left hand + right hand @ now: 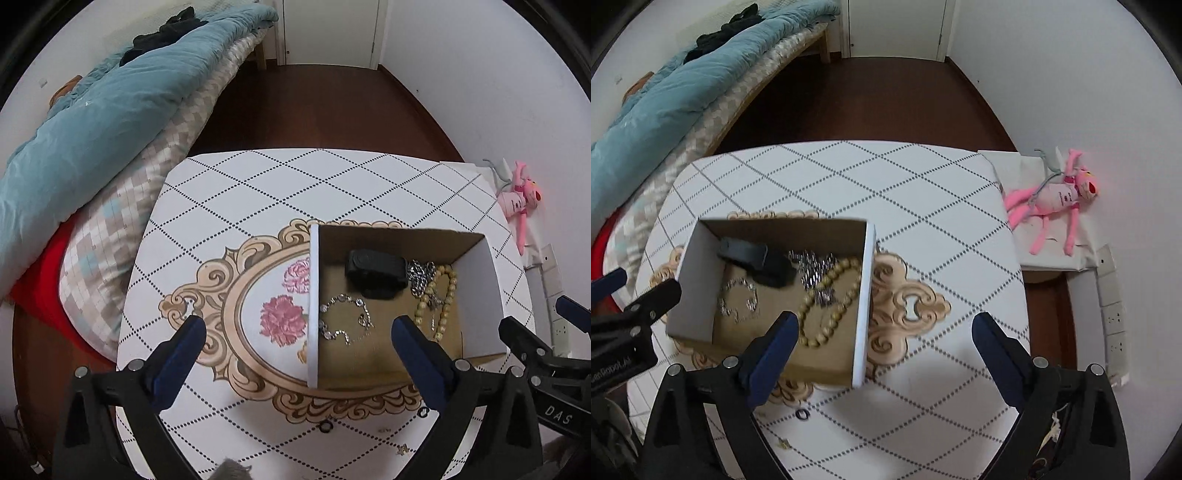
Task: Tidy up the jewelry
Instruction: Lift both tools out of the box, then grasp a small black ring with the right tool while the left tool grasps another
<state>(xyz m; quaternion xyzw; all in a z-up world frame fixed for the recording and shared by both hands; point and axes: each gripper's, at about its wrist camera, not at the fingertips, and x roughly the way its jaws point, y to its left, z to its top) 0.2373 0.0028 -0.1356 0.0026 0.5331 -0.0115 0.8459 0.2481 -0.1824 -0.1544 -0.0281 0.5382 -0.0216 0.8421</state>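
An open cardboard box (pixel 476 266) with white outer walls stands on the patterned table (pixel 295 184). Inside lie a black watch (pixel 375 273), a silver chain (pixel 421 275), a beige bead bracelet (pixel 441 299) and a silver link bracelet (pixel 343 321). My left gripper (pixel 297 328) is open and straddles the box's left wall, touching nothing. In the right wrist view the same box (pixel 694 291) shows the bead bracelet (pixel 827 306) and the watch (pixel 757 266). My right gripper (pixel 884 328) is open astride the box's right wall. A small black ring (pixel 325 427) lies on the table near the front edge.
A bed with a teal duvet (pixel 92 125) runs along the table's left side. A pink plush toy (pixel 1060 199) lies on a white ledge at the right, with wall sockets (pixel 1113 317) below it. Dark wooden floor and a door lie beyond the table.
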